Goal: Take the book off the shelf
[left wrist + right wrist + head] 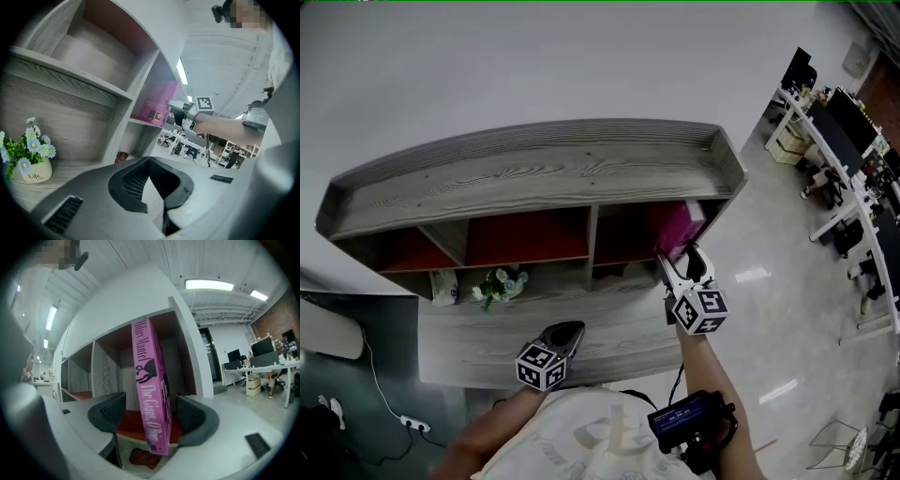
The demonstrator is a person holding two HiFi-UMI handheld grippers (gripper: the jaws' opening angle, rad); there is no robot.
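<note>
A pink book [680, 230] stands upright in the rightmost top compartment of the grey wooden shelf [534, 173], sticking out past its front edge. My right gripper [677, 255] is at that compartment. In the right gripper view the book's spine [152, 394] sits between the open jaws of the right gripper [152, 417], and neither pad presses on it. My left gripper [572, 328] hangs lower, in front of the shelf's lower board, shut and empty. From the left gripper [157, 187] view, the book [157, 105] and the right gripper [180, 110] show farther off.
A small pot of flowers [497, 284] and a white object [442, 286] sit in the lower left compartment. A reddish thing [143, 459] lies in the compartment under the book. Office desks with monitors [844, 159] line the right side. A power strip [414, 424] lies on the floor at left.
</note>
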